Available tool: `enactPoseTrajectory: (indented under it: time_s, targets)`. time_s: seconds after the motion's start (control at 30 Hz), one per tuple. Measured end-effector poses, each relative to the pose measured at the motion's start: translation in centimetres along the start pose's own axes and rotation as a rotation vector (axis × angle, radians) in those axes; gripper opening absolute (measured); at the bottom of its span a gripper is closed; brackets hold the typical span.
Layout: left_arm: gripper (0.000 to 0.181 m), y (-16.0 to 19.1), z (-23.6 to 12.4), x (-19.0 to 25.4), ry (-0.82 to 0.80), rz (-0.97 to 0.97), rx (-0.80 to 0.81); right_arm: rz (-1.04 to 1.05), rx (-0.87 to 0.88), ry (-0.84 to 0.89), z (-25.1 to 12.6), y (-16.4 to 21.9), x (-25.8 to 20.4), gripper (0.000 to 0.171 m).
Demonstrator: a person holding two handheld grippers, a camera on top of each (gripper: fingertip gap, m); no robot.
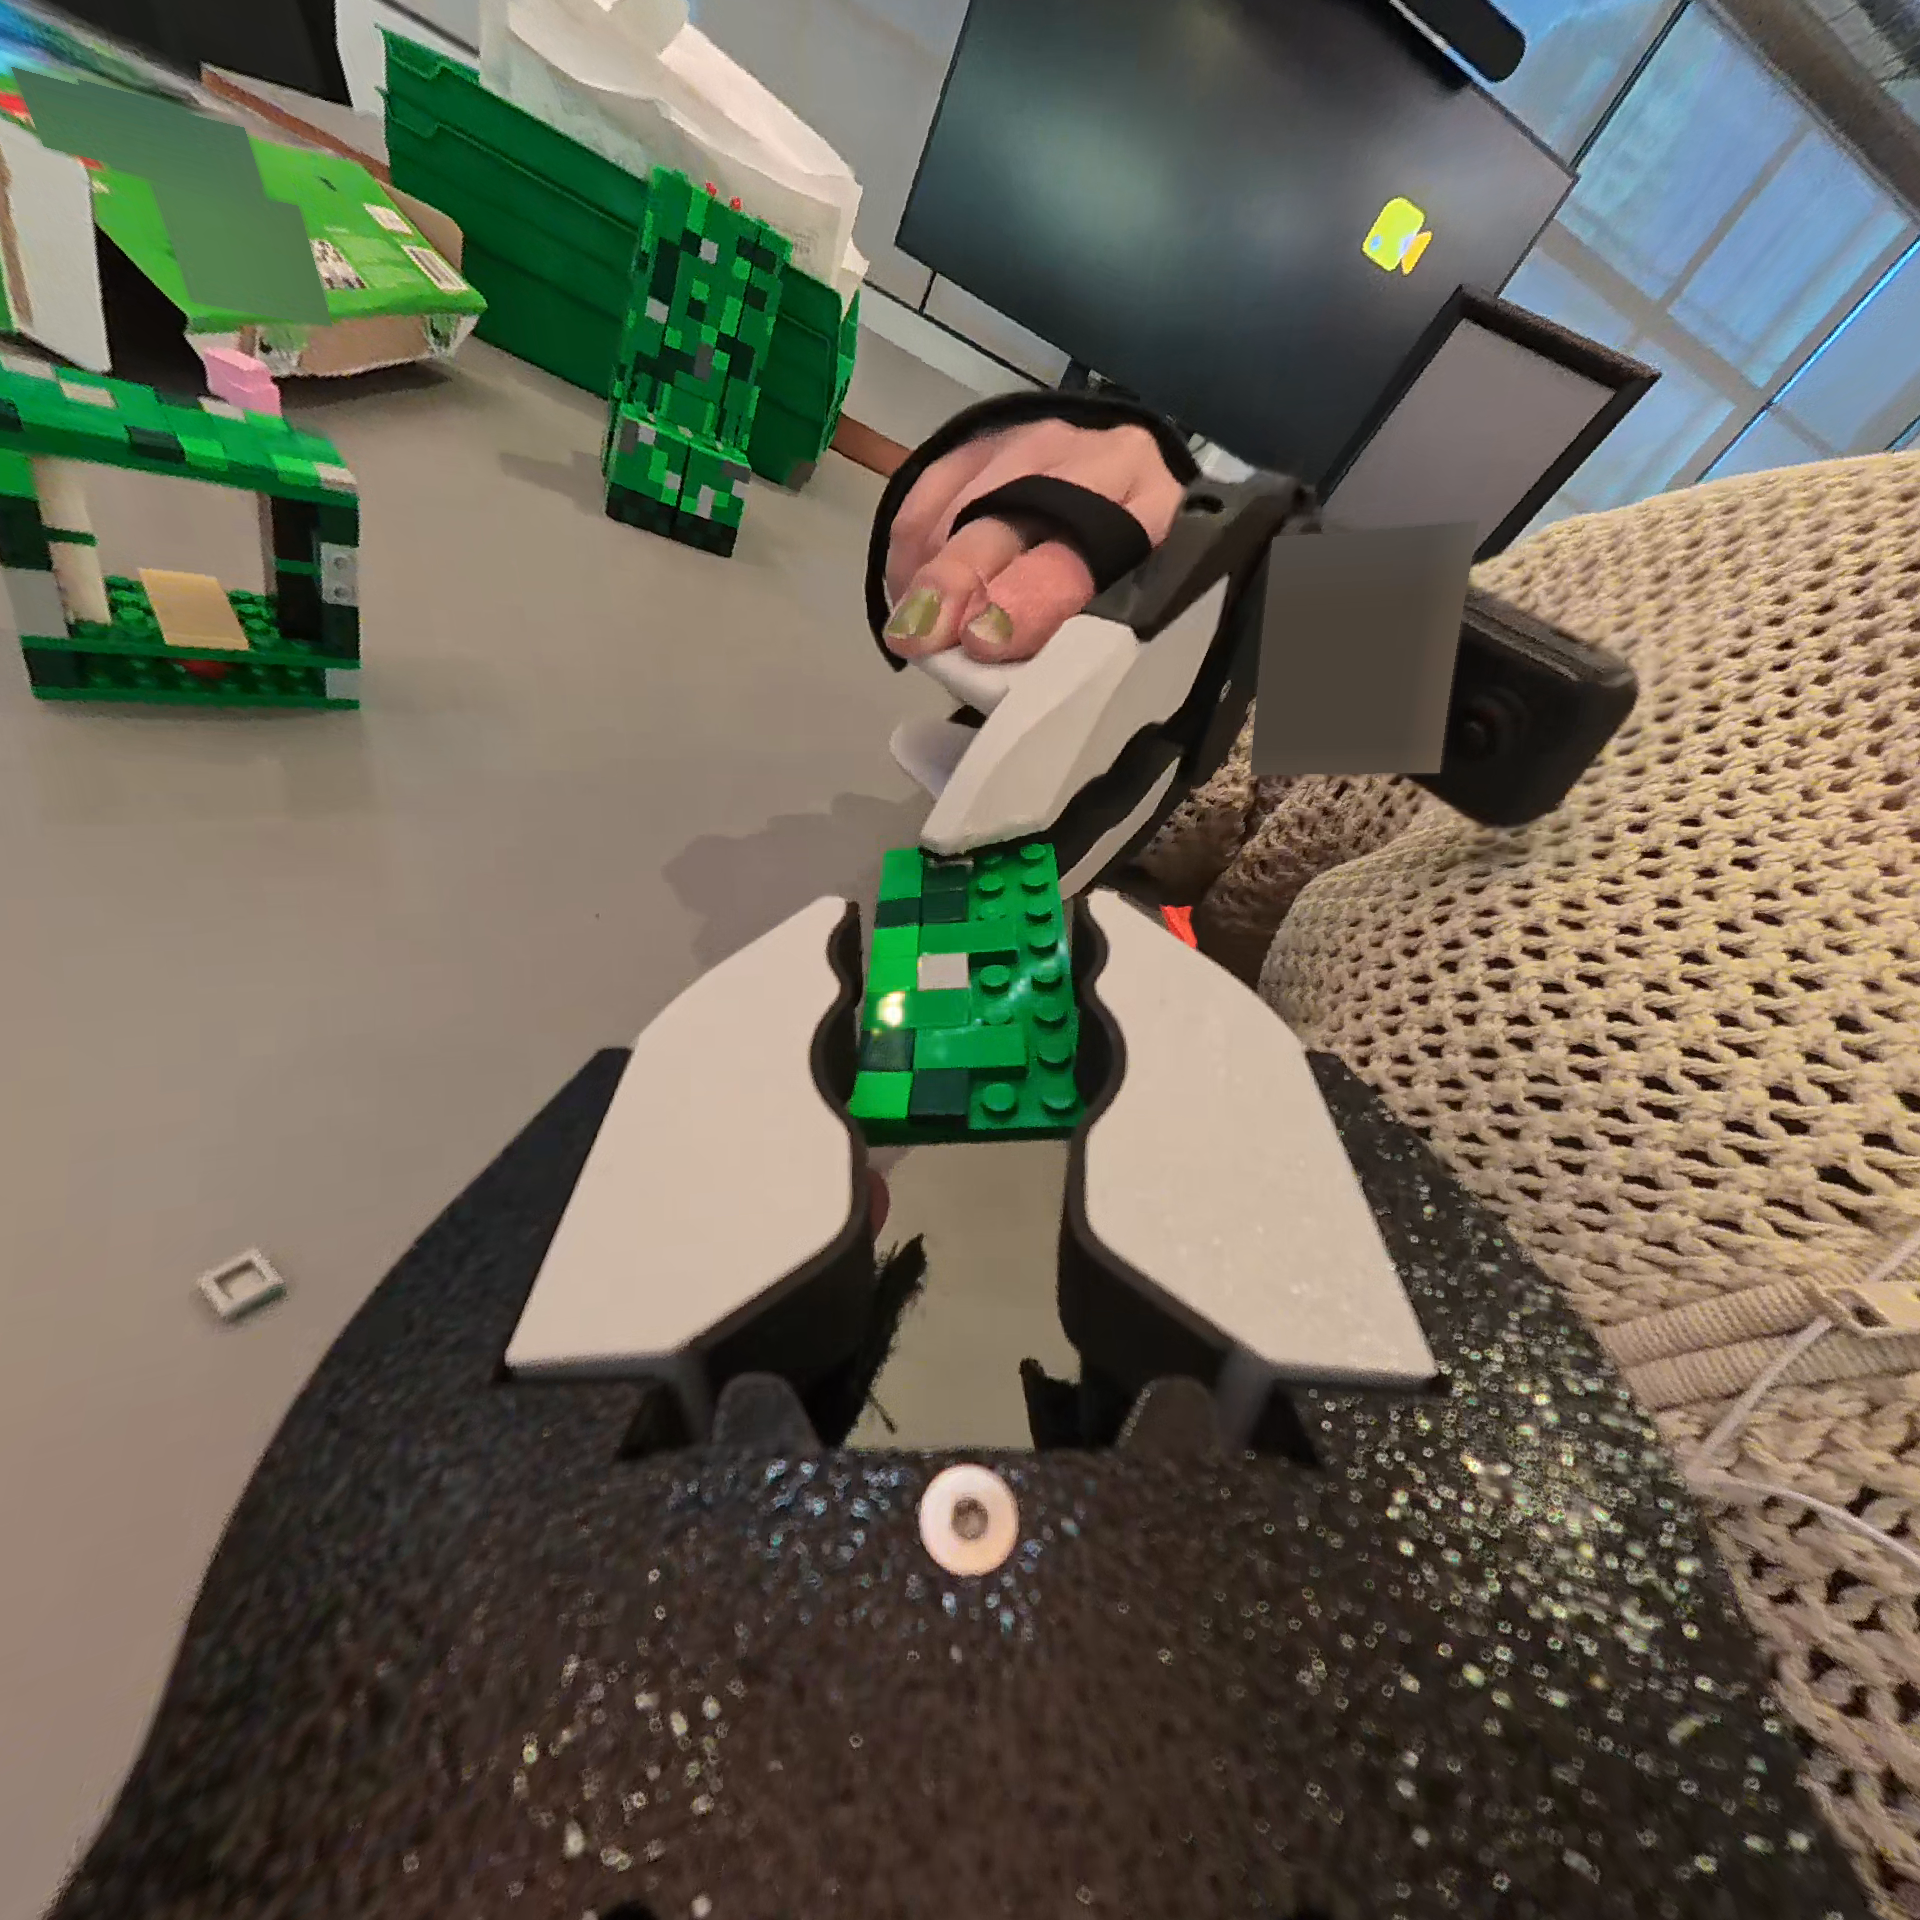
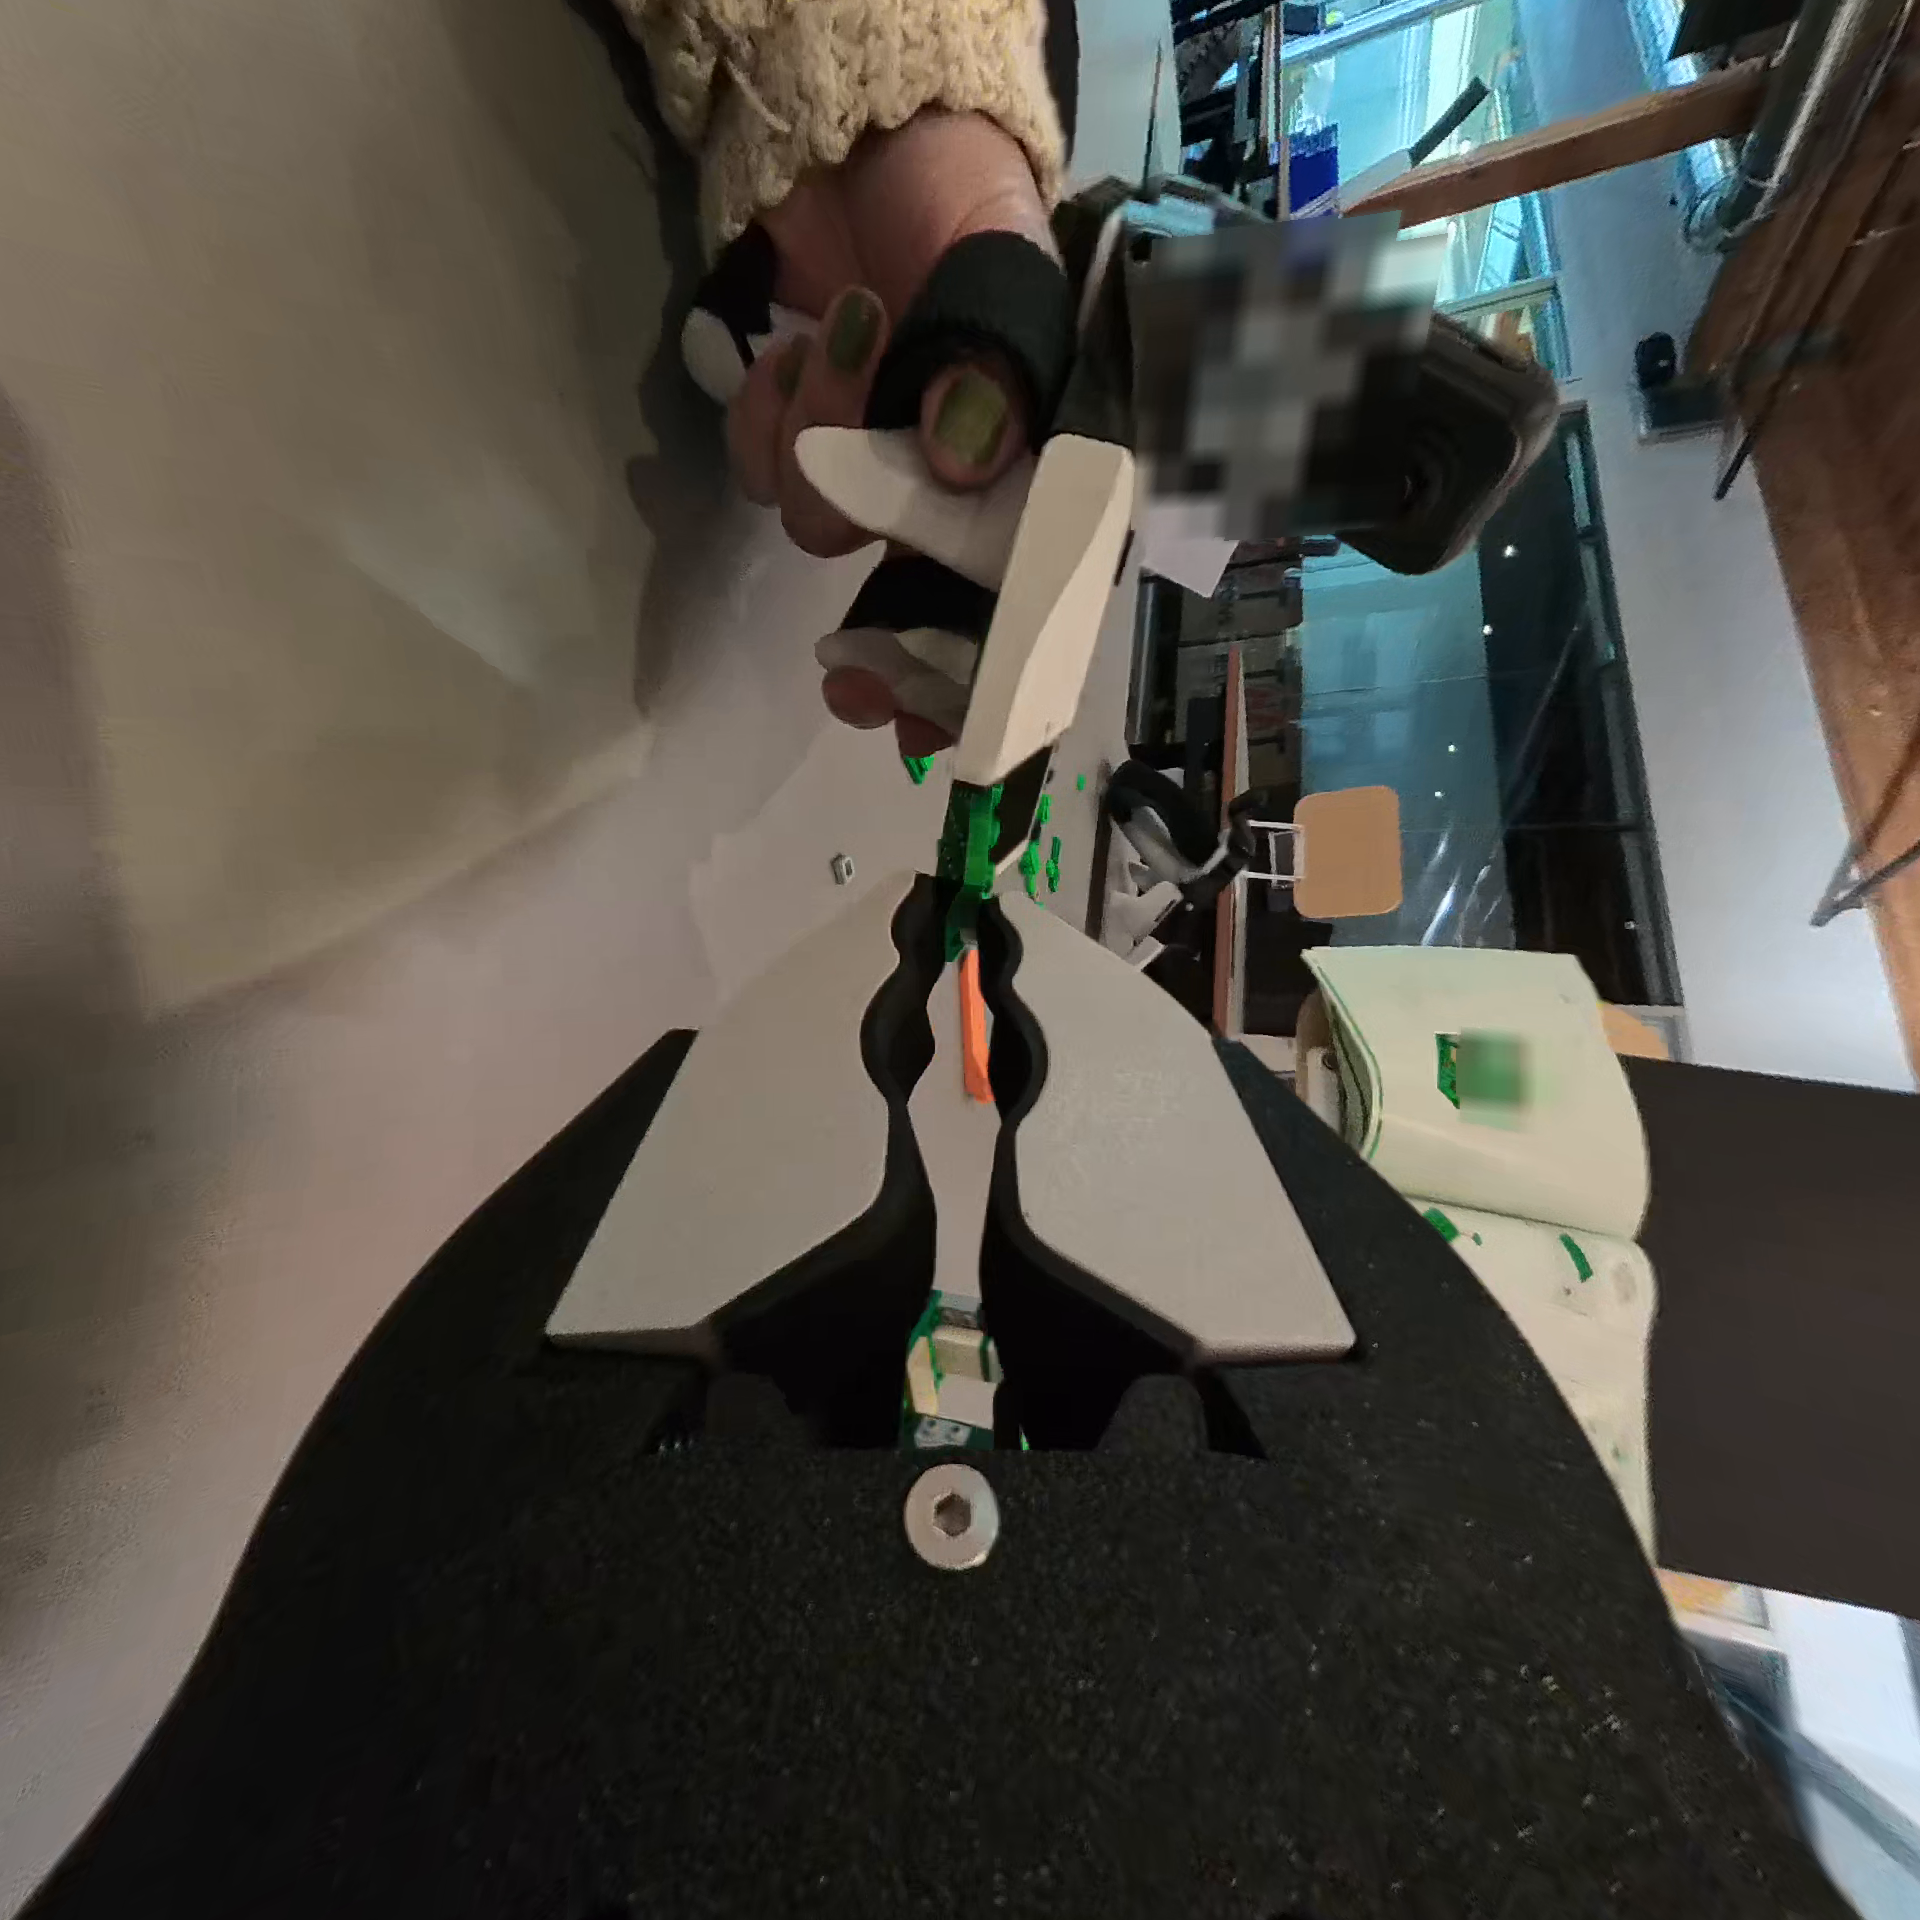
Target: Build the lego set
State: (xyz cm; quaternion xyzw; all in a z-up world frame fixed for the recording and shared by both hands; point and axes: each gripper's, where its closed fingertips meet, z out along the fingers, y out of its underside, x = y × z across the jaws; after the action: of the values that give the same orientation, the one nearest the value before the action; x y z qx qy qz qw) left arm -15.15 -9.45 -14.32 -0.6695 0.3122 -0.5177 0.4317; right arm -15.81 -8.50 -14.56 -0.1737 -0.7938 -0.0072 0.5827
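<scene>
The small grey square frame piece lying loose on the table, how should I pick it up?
The grey frame piece lies flat and alone on the table, so probably come straight down and pinch two opposite outer edges; it looks too thin for a side approach.

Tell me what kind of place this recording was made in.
Probably an office or lab workspace. A large dark monitor stands on a grey table, big windows run behind it, and finished green brick models and stacked green bins share the table.

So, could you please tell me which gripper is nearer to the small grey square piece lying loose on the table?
Left. The left gripper is beside the grey piece; the right gripper is farther off, past the green plate.
</scene>
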Motion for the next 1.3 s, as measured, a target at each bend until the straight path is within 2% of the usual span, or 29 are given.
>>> enactPoseTrajectory:
  time_s: [0.13,0.23,0.33,0.5,0.67,0.77,0.9,1.0,1.1,1.17,1.23,1.3]
  targets:
    - [0.027,0.4,0.4,0.3,-0.021,0.091,-0.022,0.096,0.052,-0.051,0.4,-0.2,-1.4,0.006]
    - [0.029,0.1,0.3,0.2,-0.053,0.150,-0.013,0.121,0.069,-0.032,0.5,-0.2,-1.3,0.007]
    - [0.054,-0.6,-0.4,-0.7,-0.117,0.188,-0.001,0.069,0.021,-0.017,1.1,1.3,-1.7,0.007]
    - [0.074,-1.4,-1.9,-4.5,-0.400,0.316,-0.014,-0.118,-0.127,-0.087,2.6,4.7,-4.7,0.006]
    - [0.083,-1.2,-2.2,-5.9,-0.560,0.448,-0.059,-0.255,-0.170,-0.056,3.3,5.8,-4.8,0.008]
    - [0.085,-1.5,-2.6,-6.3,-0.605,0.447,-0.051,-0.261,-0.169,-0.060,3.0,6.1,-4.7,0.020]
    - [0.084,-2.7,-3.9,-7.1,-0.669,0.403,0.015,-0.143,-0.164,-0.082,1.9,6.5,-4.0,0.044]
    - [0.083,-3.5,-4.9,-7.7,-0.728,0.387,0.055,-0.004,-0.175,-0.073,0.8,7.3,-3.3,0.047]
    - [0.079,-3.9,-6.2,-8.8,-0.843,0.403,0.038,0.322,-0.147,-0.019,0.0,7.1,-1.2,0.044]
    - [0.069,-4.0,-7.1,-9.9,-0.957,0.456,-0.040,0.541,-0.134,0.054,-0.5,6.9,1.3,0.032]
    - [0.066,-3.8,-8.2,-11.3,-1.098,0.490,-0.183,0.726,-0.052,0.121,-0.9,5.4,4.3,0.031]
    - [0.066,-3.9,-9.6,-12.6,-1.235,0.522,-0.330,0.867,0.059,0.159,-1.4,2.7,7.4,0.041]
